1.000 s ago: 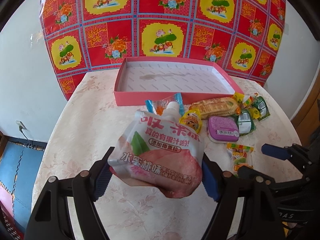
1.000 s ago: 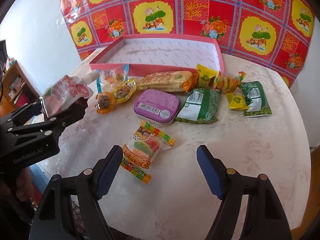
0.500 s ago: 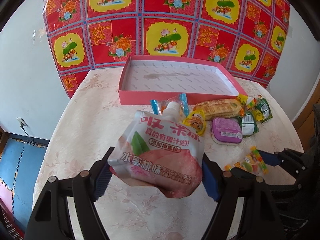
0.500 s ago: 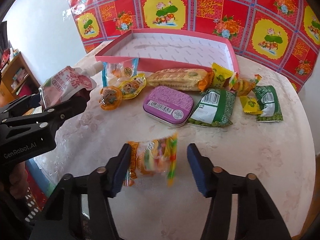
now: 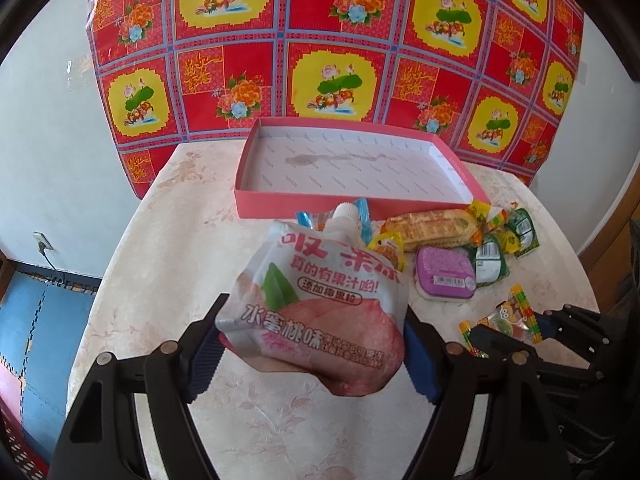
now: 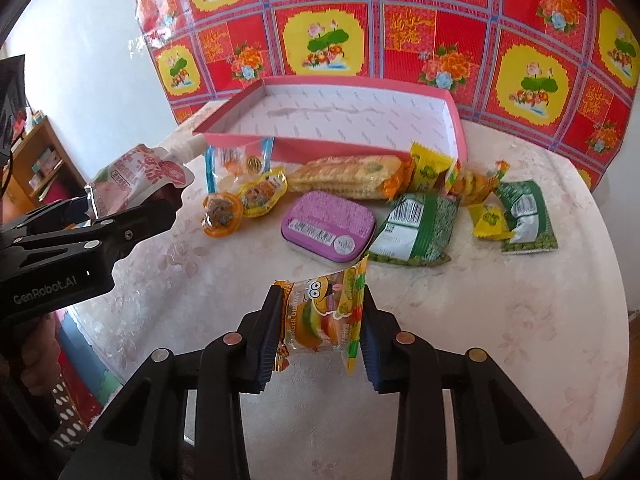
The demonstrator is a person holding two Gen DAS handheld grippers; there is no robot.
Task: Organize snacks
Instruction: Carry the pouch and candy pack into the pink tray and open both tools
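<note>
pale floral tablecloth (image 5: 168, 240) under a shallow pink cardboard box (image 5: 352, 204), white inside; before it, left gripper (image 5: 312, 354) clamps a glossy pouch (image 5: 320, 304), right gripper (image 6: 318, 334) pinches a crinkly gummy packet (image 6: 320, 316).

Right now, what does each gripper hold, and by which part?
Left gripper: white-and-pink peach jelly spout pouch, by its lower side edges. Right gripper: orange-and-yellow burger gummy packet, by its two sides.

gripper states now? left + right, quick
Left gripper: closed on the peach jelly pouch.
Right gripper: closed on the burger gummy packet.
</note>
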